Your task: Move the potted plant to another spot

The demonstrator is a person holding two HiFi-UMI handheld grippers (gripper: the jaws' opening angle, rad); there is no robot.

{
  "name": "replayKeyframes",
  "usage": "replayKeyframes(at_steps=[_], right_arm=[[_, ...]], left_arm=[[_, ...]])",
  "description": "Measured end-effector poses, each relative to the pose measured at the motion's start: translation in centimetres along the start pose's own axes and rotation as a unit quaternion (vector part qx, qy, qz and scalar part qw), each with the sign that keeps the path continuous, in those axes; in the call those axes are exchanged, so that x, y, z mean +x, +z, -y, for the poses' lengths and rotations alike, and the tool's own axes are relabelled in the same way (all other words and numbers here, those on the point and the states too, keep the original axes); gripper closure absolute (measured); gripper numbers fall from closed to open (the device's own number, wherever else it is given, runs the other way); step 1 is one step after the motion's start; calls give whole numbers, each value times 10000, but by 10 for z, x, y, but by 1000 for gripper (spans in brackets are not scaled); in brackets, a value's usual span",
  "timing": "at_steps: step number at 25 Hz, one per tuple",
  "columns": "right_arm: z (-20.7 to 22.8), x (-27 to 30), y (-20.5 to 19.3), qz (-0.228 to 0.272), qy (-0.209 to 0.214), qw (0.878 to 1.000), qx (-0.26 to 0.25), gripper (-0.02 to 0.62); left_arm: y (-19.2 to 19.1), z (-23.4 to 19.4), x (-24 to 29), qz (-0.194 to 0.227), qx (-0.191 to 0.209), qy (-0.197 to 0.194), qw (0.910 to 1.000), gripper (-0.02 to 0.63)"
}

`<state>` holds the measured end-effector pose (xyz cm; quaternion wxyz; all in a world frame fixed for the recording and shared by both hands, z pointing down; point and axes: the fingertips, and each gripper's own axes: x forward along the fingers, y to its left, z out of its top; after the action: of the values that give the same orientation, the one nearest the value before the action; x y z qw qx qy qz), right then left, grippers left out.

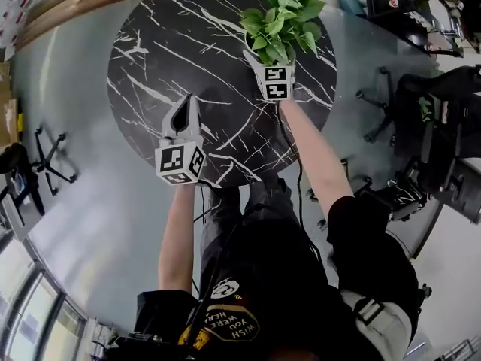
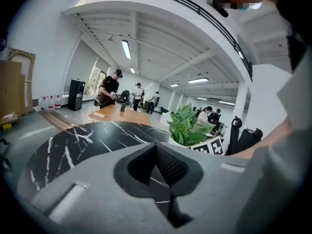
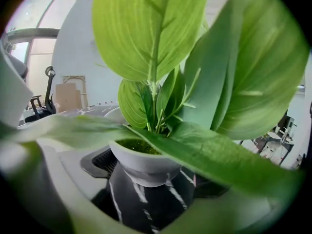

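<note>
The potted plant point(image 1: 282, 17), with broad green leaves in a small white pot point(image 3: 146, 162), is over the right side of the round black marble table point(image 1: 173, 43). My right gripper point(image 1: 269, 66) reaches in under the leaves. Its jaws stand wide, one on each side of the pot, and grip it. In the right gripper view the leaves fill most of the picture and hide the right jaw. My left gripper point(image 1: 185, 107) hovers over the table's near left part, apart from the plant. Its jaws are together with nothing between them. The plant point(image 2: 187, 126) shows to its right.
Office chairs stand on the grey floor at the left point(image 1: 45, 160) and at the right point(image 1: 391, 111). A dark desk point(image 1: 406, 13) is at the far right. Beyond the table point(image 2: 83, 140), people point(image 2: 112, 89) stand round a wooden table. Water bottles point(image 2: 48, 103) line a wall.
</note>
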<state>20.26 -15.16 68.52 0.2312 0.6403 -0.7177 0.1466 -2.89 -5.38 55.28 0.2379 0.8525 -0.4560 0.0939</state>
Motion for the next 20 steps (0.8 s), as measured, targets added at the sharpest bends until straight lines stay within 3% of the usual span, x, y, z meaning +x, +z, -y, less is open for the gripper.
replayKeyframes(at_steps=[6, 9, 20], right_arm=[[130, -42, -37, -24, -849, 9956, 400, 112], [173, -60, -48, 3, -1129, 9921, 553, 112], [171, -75, -44, 391, -696, 9924, 938, 110]], left_arm=[[-12, 72, 49, -282, 166, -664, 9973, 603], [-15, 96, 67, -375, 256, -892, 9950, 603], [-14, 122, 90, -573, 417, -1163, 9907, 603]])
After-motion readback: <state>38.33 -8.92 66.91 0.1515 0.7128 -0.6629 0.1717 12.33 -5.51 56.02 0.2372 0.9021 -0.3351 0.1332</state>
